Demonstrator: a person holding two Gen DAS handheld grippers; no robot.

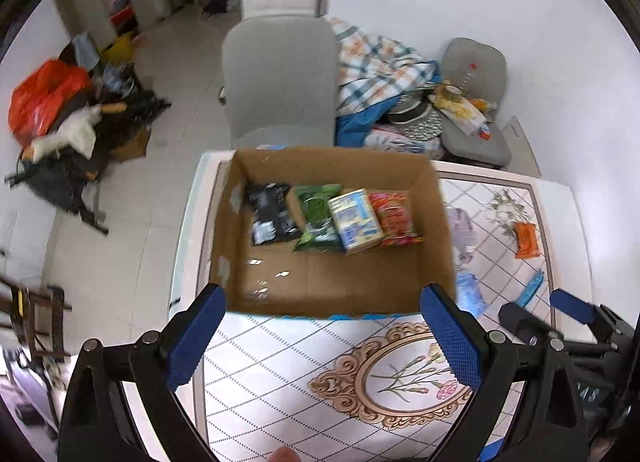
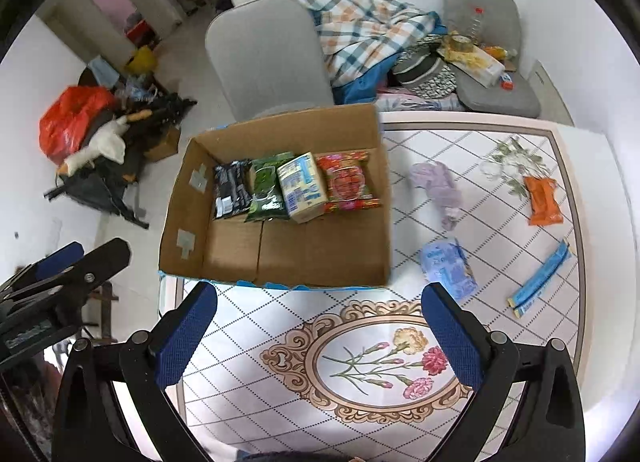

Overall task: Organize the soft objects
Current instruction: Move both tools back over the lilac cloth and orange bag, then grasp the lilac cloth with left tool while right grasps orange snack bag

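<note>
An open cardboard box (image 1: 436,229) (image 2: 384,197) stands on the patterned table. In it lie a black packet (image 2: 232,189), a green packet (image 2: 266,185), a pale yellow-blue pack (image 2: 302,185) and a red packet (image 2: 348,181). On the table to its right lie a lilac soft item (image 2: 440,185), a blue pouch (image 2: 448,268), an orange pack (image 2: 542,199) and a blue stick packet (image 2: 540,280). My left gripper (image 1: 320,298) is open and empty before the box's near wall. My right gripper (image 2: 320,298) is open and empty, also near that wall.
A grey chair (image 2: 268,57) stands behind the table. A plaid blanket (image 2: 368,33), hats and a cushion with clutter (image 2: 480,49) lie beyond the table. An orange bag (image 2: 68,117) and dark bags lie on the floor at left.
</note>
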